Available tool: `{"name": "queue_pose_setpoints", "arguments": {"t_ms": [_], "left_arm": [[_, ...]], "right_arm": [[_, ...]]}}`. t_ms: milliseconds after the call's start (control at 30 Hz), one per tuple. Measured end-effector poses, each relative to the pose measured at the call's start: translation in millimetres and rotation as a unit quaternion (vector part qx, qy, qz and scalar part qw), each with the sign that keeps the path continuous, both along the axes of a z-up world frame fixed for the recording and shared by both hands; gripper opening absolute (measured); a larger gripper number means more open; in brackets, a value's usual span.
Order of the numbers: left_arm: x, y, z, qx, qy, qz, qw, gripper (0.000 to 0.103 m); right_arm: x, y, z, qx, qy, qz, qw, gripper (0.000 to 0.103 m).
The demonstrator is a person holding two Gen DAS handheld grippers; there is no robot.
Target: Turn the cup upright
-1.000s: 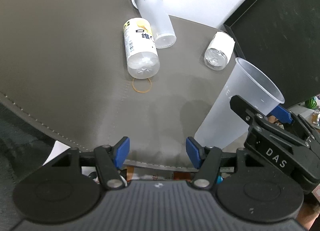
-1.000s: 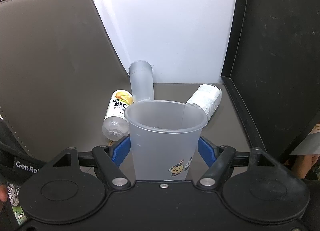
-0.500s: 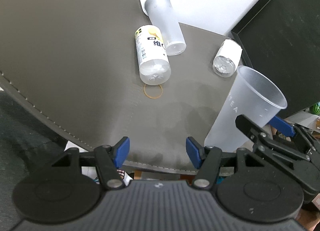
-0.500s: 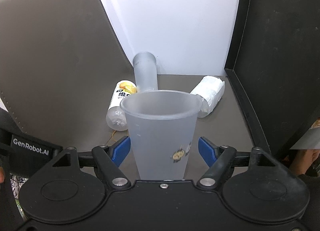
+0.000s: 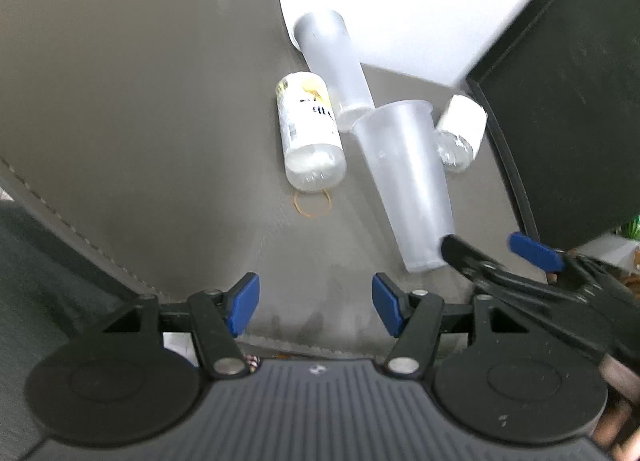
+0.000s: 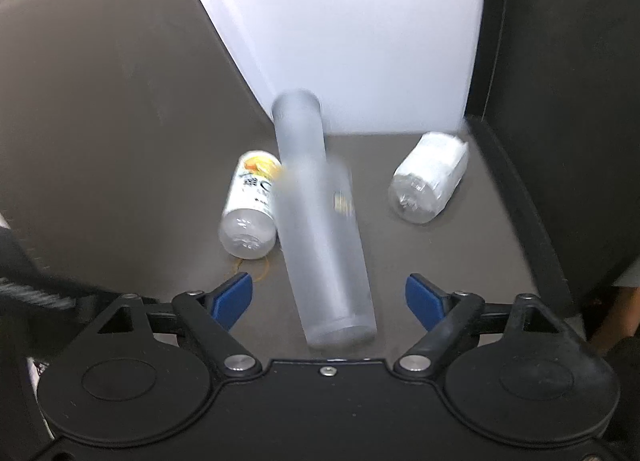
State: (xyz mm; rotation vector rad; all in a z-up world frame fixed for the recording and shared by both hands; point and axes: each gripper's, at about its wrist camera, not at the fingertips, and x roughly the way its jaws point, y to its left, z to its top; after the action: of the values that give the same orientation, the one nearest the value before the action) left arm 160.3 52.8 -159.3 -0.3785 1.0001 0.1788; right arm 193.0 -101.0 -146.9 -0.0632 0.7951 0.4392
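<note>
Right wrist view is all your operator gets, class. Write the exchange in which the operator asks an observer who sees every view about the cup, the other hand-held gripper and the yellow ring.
Operator: Where is the other one?
Observer: The left hand-held gripper is open and empty, with the cup ahead of it, to its right.
Operator: My cup is blurred. Which end is wide?
Observer: The far end is the wide rim. The narrow base is next to the right hand-held gripper.
Operator: And that yellow ring?
Observer: It is a whole rubber band on the mat, just in front of the yellow-labelled bottle.
</note>
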Motion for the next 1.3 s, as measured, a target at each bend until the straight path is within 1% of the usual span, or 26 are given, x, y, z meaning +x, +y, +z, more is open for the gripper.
{"name": "queue_pose_setpoints", "arguments": {"t_ms": [33, 133, 233, 300, 367, 667, 767, 1033, 1300], "left_arm": [[-0.6, 3.0, 2.2, 0.0, -0.004, 0.006, 1.0, 0.061], [-0.7, 10.0, 4.7, -0.007, -0.007, 0.018, 0.9998, 0.061], [1.6, 14.4, 5.1, -0.003, -0.007, 0.033, 0.9994, 0.061], [5.3, 17.8, 3.8, -0.01, -0.007, 0.041, 0.9991, 0.061], [8.4, 19.1, 3.0, -0.008, -0.006, 0.046, 0.9989, 0.061], [22.4, 21.3, -5.4, -0.015, 0.0, 0.048, 0.9987, 0.061], [26.8, 22.3, -10.6, -0.018, 0.006, 0.051, 0.9985, 0.061], [31.8, 24.7, -18.0, -0.028, 0.016, 0.047, 0.9984, 0.061], [35.3, 23.6, -24.9, -0.032, 0.023, 0.044, 0.9983, 0.061]], "right_arm": [[8.2, 3.6, -3.4, -0.002, 0.012, 0.004, 1.0, 0.083], [32.6, 7.1, -7.0, 0.02, 0.037, 0.005, 0.999, 0.083], [52.7, 9.7, -9.9, 0.025, 0.064, 0.005, 0.998, 0.083], [60.9, 11.2, -11.0, 0.02, 0.072, 0.006, 0.997, 0.083], [70.1, 13.6, -13.5, 0.011, 0.077, 0.006, 0.997, 0.083], [106.1, 30.3, -23.1, -0.012, 0.102, 0.024, 0.994, 0.083], [117.9, 35.6, -28.7, -0.006, 0.124, 0.029, 0.992, 0.083], [141.3, 56.0, -39.6, -0.013, 0.147, 0.044, 0.988, 0.083], [167.2, 70.8, -47.6, -0.005, 0.185, 0.048, 0.982, 0.083]]}}
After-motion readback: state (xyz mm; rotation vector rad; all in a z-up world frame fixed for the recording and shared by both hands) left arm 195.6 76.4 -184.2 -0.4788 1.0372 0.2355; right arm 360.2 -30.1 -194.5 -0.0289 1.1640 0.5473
